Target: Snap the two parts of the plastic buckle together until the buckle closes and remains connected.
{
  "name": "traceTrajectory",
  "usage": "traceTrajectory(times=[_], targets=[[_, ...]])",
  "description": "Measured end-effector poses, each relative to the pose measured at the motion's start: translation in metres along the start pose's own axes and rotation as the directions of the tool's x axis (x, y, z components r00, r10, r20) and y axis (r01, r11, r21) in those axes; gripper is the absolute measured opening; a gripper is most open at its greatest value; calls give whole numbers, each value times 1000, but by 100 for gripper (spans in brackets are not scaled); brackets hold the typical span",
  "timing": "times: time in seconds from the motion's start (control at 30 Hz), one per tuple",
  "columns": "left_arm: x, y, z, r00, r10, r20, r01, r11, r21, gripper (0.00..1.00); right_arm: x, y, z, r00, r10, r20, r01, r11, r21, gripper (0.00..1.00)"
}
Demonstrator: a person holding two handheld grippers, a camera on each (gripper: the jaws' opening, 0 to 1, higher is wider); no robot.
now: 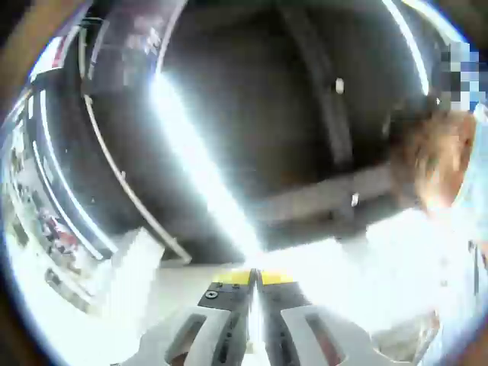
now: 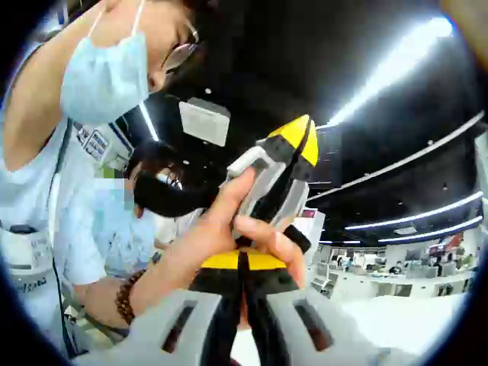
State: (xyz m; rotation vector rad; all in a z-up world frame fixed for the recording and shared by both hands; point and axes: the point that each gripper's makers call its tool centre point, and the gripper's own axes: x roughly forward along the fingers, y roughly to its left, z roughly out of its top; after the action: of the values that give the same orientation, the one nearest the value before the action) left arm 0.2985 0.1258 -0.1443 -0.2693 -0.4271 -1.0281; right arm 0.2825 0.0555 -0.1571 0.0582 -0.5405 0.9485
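Observation:
Both views point up toward a dark ceiling. In the left gripper view my left gripper (image 1: 255,277) rises from the bottom with its yellow-tipped jaws pressed together and nothing visible between them. My right gripper (image 2: 244,261) is likewise shut, yellow tips touching. Just beyond it, a person's hand (image 2: 229,229) holds the left gripper (image 2: 303,136) upright, its grey body and yellow tips shut and angled to the upper right. The hand's fingers wrap the grey body right above my right gripper's tips.
A person in a face mask and pale blue shirt (image 2: 46,221) stands close on the left, with a bead bracelet (image 2: 126,299) on the wrist. Long ceiling light strips (image 1: 200,171) glare strongly. Shelves and displays (image 2: 396,271) lie far off.

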Motion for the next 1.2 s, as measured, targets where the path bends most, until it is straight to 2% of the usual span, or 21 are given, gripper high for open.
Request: traceTrajectory(times=[0.13, 0.2, 0.27, 0.3, 0.33, 0.37, 0.4, 0.47, 0.57, 0.6, 0.63, 0.73, 0.8, 0.87, 0.9, 0.93, 0.97, 1.0, 1.07, 1.13, 1.2], targets=[[4, 49, -30, 989, 45, -139, -19, 982, 186, 2, -3, -92, 17, 974, -215, 76, 215, 977, 20, 0], [4, 80, -38, 973, 139, -183, -87, 960, 266, 1, -4, -121, 26, 952, -284, 113, 284, 959, 17, 0], [11, 93, -33, 982, 129, -139, -81, 948, 307, 0, -3, -155, 25, 930, -353, 102, 351, 936, 42, 0], [12, 98, -33, 985, 119, -123, -77, 951, 298, 0, -2, -173, 19, 922, -382, 66, 383, 924, 3, 0], [12, 108, -34, 985, 124, -122, -84, 953, 291, 0, -7, -197, 11, 890, -456, 18, 455, 883, -117, 0], [12, 115, -34, 983, 134, -122, -94, 952, 290, 1, -16, -220, 4, 845, -534, -31, 517, 830, -209, 0], [10, 123, -36, 979, 162, -123, -120, 948, 294, 2, -29, -245, -1, 779, -624, -58, 596, 766, -240, 0], [9, 139, -37, 973, 207, -106, -166, 937, 309, 2, -59, -293, 9, 674, -739, -6, 731, 668, -142, 0], [5, 159, -38, 958, 280, -54, -260, 935, 240, 2, -128, -340, 43, 439, -873, 211, 893, 449, 0, 0], [4, 163, -41, 957, 287, -51, -267, 933, 241, 2, -140, -343, 38, 383, -903, 194, 910, 405, 90, 0], [5, 164, -46, 957, 284, -56, -262, 931, 253, 2, -135, -340, 34, 409, -896, 175, 897, 429, 104, 0], [7, 161, -58, 966, 241, -93, -205, 935, 288, 2, -102, -313, 62, 526, -800, 289, 846, 527, -81, 0], [7, 162, -61, 967, 234, -101, -196, 936, 292, 2, -87, -300, 65, 572, -767, 292, 815, 573, -92, 0], [5, 163, -63, 970, 214, -115, -178, 948, 264, 2, -73, -287, 74, 644, -695, 320, 759, 631, -156, 0], [4, 165, -62, 970, 210, -124, -172, 949, 263, 3, -65, -279, 74, 700, -645, 307, 709, 678, -191, 0], [-1, 168, -62, 967, 216, -137, -176, 950, 258, 5, -53, -267, 67, 787, -562, 254, 616, 738, -277, 0], [-4, 170, -60, 967, 214, -140, -176, 954, 241, 7, -46, -261, 58, 834, -516, 194, 551, 766, -330, 1], [-7, 172, -59, 968, 209, -136, -178, 961, 210, 8, -44, -256, 45, 863, -491, 114, 495, 783, -377, 3], [-14, 180, -58, 966, 226, -124, -204, 965, 167, 11, -46, -255, 28, 876, -482, 19, 445, 790, -421, 9], [-20, 190, -60, 961, 250, -119, -235, 963, 129, 16, -40, -246, 8, 908, -414, -70, 363, 858, -362, 33], [-24, 193, -64, 960, 251, -126, -237, 964, 120, 21, -33, -236, -23, 914, -366, -173, 315, 912, -263, 58]])
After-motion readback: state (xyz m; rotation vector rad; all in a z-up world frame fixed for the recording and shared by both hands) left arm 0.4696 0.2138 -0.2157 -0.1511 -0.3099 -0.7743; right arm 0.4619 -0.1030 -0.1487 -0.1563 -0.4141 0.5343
